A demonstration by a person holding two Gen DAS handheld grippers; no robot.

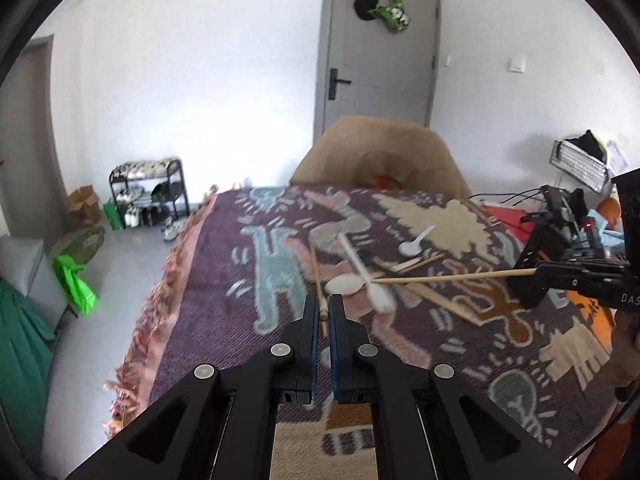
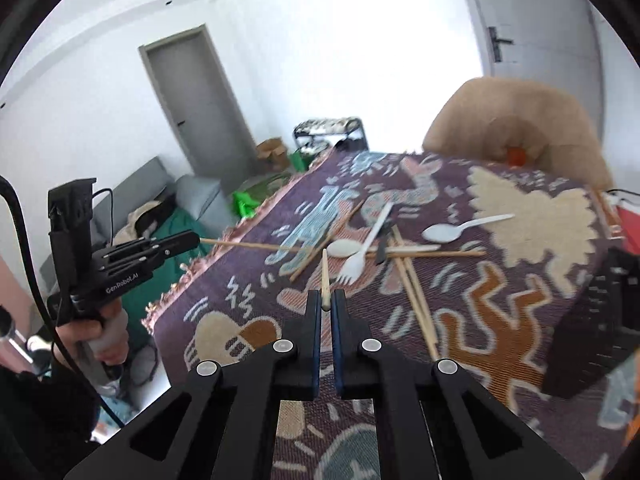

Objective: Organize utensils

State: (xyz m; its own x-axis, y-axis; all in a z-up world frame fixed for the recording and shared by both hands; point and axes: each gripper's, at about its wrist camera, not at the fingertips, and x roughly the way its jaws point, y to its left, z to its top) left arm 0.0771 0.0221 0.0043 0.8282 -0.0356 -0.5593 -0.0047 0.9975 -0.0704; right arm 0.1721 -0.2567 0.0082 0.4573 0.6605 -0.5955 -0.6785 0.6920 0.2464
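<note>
Chopsticks lifted one in each hand, rest of the utensils still in a heap

Chopsticks are the thing in hand right now: the left tongs (image 1: pixel 324 312) are clenched on one wooden chopstick (image 1: pixel 318 280), and the right tongs (image 2: pixel 326 306) are clenched on another chopstick (image 2: pixel 325 276), each stick poking forward past the fingertips. Both are held near one end, probably so the long shafts swing clear of the pile and can be brought together as a pair.

Everything else lies on the patterned cloth covering the surface (image 1: pixel 224 320): a white plastic fork (image 2: pixel 362 254) slanted across an oval wooden spoon (image 2: pixel 343 248), a white plastic spoon (image 2: pixel 452 230) a little apart toward the far side, and more chopsticks (image 2: pixel 416 300) crossing one another beside the fork. They overlap, so lifting one risks dragging its neighbours.

A black crate (image 2: pixel 592 332) stands at the right edge of the cloth, perhaps where the sorted pieces go, though that is a guess. A tan chair (image 1: pixel 384 152) stands at the far end
</note>
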